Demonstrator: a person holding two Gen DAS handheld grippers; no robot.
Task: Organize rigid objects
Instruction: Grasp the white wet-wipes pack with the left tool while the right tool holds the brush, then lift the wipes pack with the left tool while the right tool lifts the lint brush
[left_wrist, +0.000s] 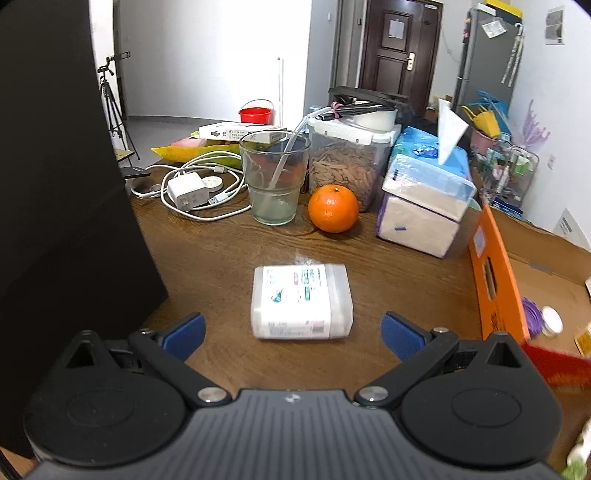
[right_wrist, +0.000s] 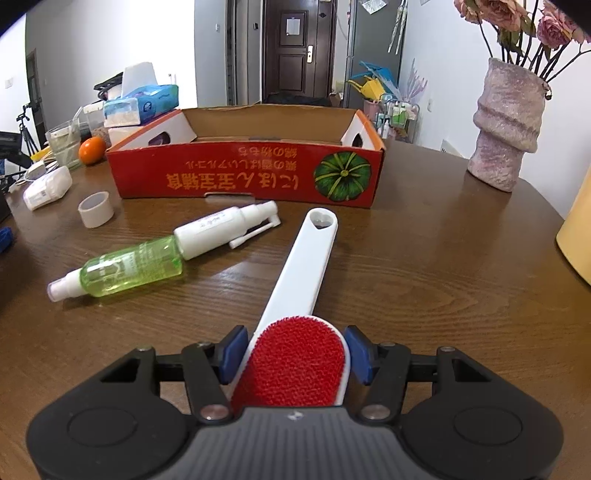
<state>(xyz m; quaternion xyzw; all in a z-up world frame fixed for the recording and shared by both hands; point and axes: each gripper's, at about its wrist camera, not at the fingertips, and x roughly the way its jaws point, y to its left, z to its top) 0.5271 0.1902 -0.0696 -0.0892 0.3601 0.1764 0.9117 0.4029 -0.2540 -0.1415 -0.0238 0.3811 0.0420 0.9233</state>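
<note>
left gripper (left_wrist: 291, 332) open near plastic box (left_wrist: 301, 301) | right gripper (right_wrist: 293, 354) flanks lint brush (right_wrist: 295, 295)

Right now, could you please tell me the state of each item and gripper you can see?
left gripper: open, empty, fingers either side of the box
plastic box: lying flat, closed
right gripper: fingers flank the brush head, contact unclear
lint brush: flat, red pad up
green spray bottle: on its side
white spray bottle: on its side
cardboard box: open-topped
glass: upright
</note>
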